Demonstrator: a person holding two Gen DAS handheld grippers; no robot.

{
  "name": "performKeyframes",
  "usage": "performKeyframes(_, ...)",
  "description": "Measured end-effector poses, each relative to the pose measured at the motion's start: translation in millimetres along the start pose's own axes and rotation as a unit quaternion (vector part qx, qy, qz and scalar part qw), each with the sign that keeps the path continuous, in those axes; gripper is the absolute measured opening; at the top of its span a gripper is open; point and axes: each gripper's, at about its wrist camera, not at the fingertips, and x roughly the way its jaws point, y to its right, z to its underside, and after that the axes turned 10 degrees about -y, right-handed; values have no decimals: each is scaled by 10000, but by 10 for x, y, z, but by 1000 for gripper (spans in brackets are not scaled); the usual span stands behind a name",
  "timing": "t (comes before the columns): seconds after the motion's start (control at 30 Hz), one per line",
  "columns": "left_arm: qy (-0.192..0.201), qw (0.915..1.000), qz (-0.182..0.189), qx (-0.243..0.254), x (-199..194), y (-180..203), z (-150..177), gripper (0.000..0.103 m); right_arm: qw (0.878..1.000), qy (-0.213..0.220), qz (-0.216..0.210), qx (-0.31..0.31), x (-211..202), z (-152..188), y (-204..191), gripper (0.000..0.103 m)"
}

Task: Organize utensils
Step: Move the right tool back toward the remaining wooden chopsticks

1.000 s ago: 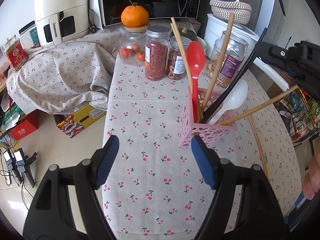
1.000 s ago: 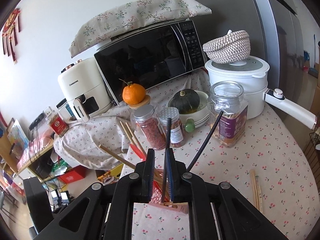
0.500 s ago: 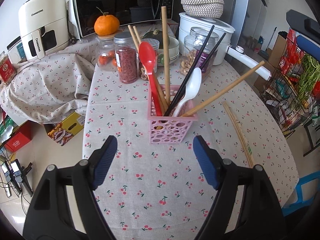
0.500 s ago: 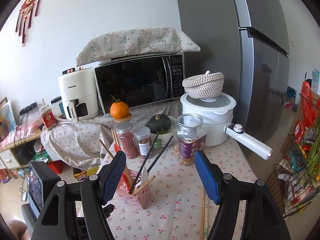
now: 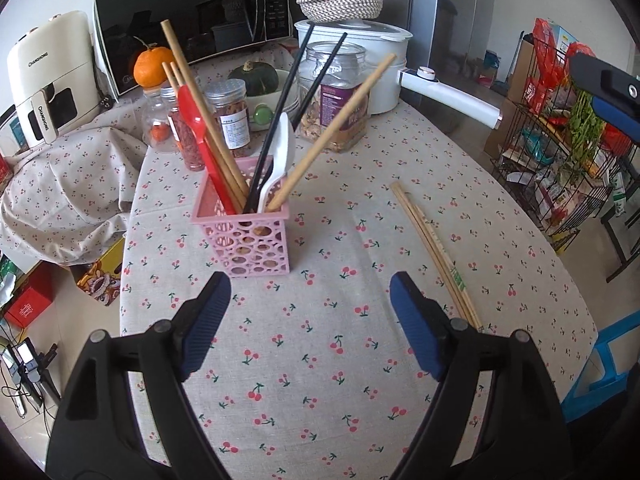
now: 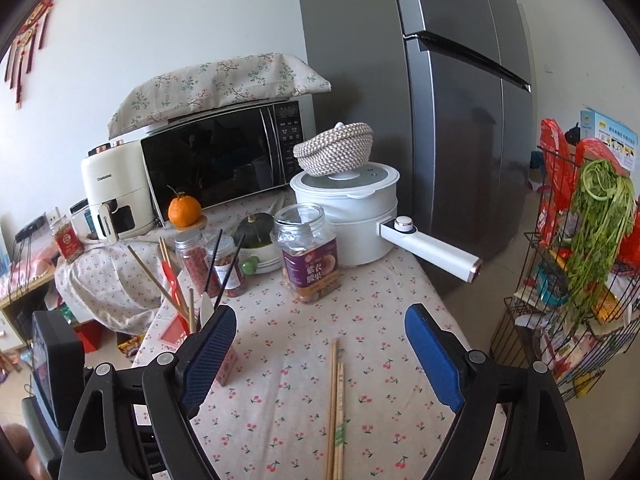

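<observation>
utensils standing in the pink basket, one pair of chopsticks lying loose on the cloth.

i am looking over a table in cherry-print cloth: the basket is holding a red spoon, a white spoon, black chopsticks and wooden chopsticks, all leaning outward. the loose pair is lying flat, well apart from the basket, on its right in the left view. my left gripper is hanging above bare cloth, its jaws opening with nothing between them. my right gripper is hovering over the loose pair, jaws also opening and gripping nothing. jars are standing behind.
</observation>
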Motion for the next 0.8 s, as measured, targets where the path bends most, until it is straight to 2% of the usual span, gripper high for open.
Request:
performKeyframes(0.3, -153, 9992, -90, 352, 201, 401, 2, 82, 9992, -246, 293, -94, 93, 124, 348, 89)
performKeyframes(0.6, -402, 9987, -40, 297, 425, 650, -93, 81, 9958, -701, 511, -278, 250, 160, 570, 89)
performKeyframes(0.67, -462, 9986, -1, 264, 508, 713, -160, 72, 9940, -914, 521, -283, 326, 171, 615, 89)
performKeyframes(0.7, -516, 9984, 37, 207, 561, 739, -200, 65, 9933, -1021, 456, -285, 367, 179, 633, 89)
performKeyframes(0.8, -785, 9963, 359, -31, 764, 817, -334, 49, 9907, -1263, 380, -321, 482, 201, 680, 89)
